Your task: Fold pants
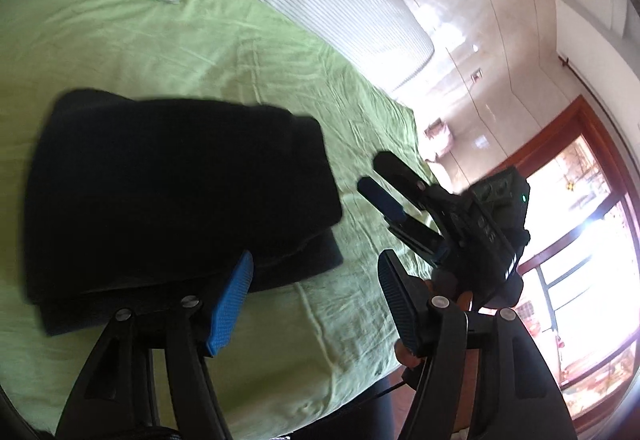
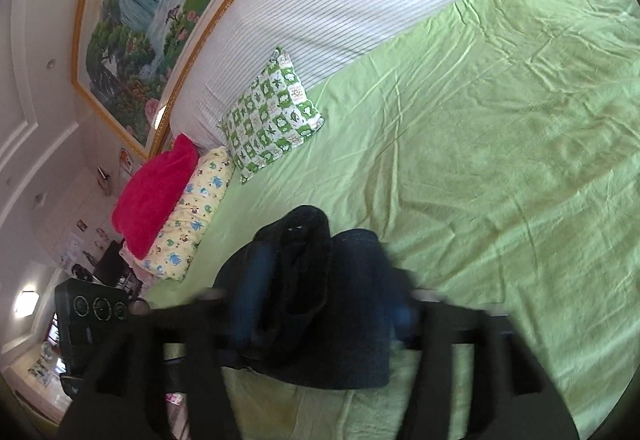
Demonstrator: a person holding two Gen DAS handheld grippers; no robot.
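At left centre of the left wrist view, the pants (image 1: pixel 172 196) are seen lying as a dark, compact folded stack on the green sheet (image 1: pixel 160 52); in the right wrist view the same stack is found at lower centre. The folding is judged essentially done. The left gripper (image 1: pixel 312 304) is held with its jaws well apart and nothing between them; one blue finger (image 1: pixel 232 304) overlaps the stack's near edge, though contact cannot be told. The right gripper (image 2: pixel 320 316) is blurred, its jaws spread on either side of the stack, and no clamping is made out. To finish well, both grippers should be drawn straight back so no layer is dragged, and the stepped lower edge squared if needed. A checked pillow (image 2: pixel 272 116) lies well apart, upper left.
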